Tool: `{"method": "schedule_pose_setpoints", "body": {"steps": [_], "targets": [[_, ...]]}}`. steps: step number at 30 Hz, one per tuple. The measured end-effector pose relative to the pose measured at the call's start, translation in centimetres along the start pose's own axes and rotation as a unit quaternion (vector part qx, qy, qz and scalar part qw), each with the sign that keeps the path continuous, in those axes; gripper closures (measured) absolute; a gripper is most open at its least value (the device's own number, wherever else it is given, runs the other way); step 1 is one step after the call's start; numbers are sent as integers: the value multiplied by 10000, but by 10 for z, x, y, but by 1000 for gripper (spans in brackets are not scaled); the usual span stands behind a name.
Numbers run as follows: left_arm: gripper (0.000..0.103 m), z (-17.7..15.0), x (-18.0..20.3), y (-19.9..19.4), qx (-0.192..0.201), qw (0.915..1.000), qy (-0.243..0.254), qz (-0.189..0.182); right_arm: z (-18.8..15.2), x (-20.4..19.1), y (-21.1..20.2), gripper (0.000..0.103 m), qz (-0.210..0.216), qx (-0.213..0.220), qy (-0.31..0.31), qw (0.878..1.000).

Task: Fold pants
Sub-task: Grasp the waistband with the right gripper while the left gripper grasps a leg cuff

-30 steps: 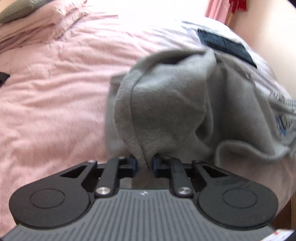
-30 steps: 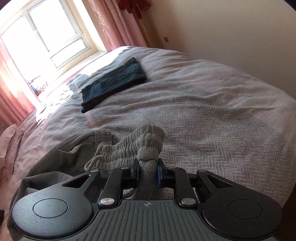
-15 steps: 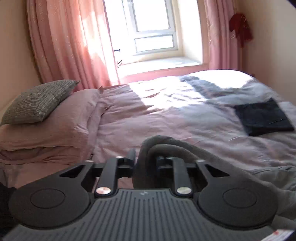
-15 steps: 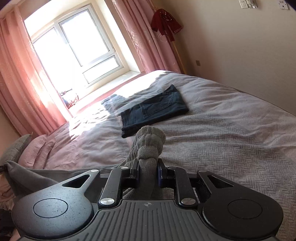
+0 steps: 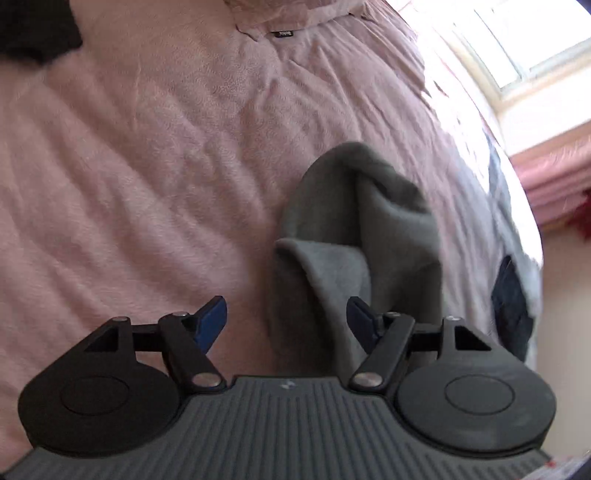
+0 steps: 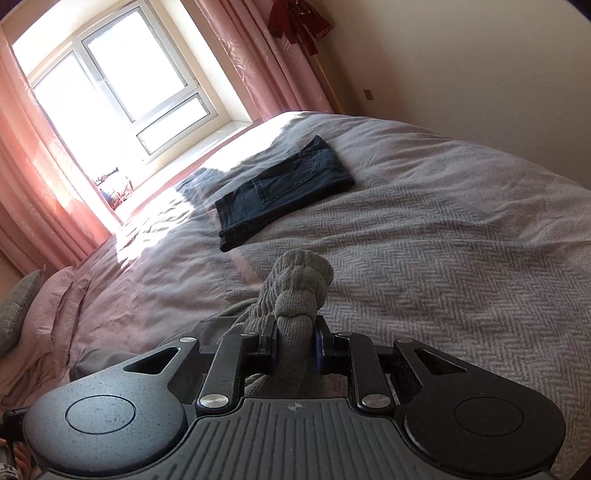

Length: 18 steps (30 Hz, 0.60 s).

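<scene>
The grey sweatpants [image 5: 354,236] lie bunched on the pink duvet [image 5: 147,177]. My left gripper [image 5: 286,321] hangs over them with its jaws opening. A fold of the grey cloth lies between the blue pads [image 5: 212,319] but neither pad presses on it. In the right wrist view my right gripper [image 6: 295,339] is shut on the ribbed grey waistband [image 6: 299,284], which bulges up above the fingers. The rest of the pants [image 6: 207,328] trails off to the left behind the gripper.
A folded pair of dark jeans [image 6: 284,188] lies on the grey herringbone blanket [image 6: 461,266] farther up the bed. Pillows [image 6: 22,314] are stacked at the left. A window [image 6: 110,81] with pink curtains [image 6: 273,62] stands behind the bed. A dark item [image 5: 33,29] sits at the top left.
My left gripper has let go of the grey cloth, its jaws spreading wide, and it has swung and rolled over the pink duvet. The right gripper keeps its hold on the waistband and has shifted slightly.
</scene>
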<state>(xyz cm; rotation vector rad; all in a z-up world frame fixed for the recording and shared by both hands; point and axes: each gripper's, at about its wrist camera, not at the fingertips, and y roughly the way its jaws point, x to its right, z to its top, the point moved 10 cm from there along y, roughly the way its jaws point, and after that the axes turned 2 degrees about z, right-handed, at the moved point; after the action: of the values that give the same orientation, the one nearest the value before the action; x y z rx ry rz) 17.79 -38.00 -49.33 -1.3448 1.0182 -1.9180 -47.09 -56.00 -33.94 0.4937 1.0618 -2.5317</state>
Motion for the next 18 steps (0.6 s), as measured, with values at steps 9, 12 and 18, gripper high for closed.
{"method": "schedule_pose_setpoints", "body": {"steps": [9,12,18], "targets": [[100,9,16,52,-317,9955,-890,-122,-1,6,6,88,-146,-27,182,9997],[100,22,29,15,253,9985,-454,-145,1,6,1,88,-36,23,334,9994],[100,38,43,-163,1924,9780,804,-30,8,-13,-23,88,443,108,199,9988]]}}
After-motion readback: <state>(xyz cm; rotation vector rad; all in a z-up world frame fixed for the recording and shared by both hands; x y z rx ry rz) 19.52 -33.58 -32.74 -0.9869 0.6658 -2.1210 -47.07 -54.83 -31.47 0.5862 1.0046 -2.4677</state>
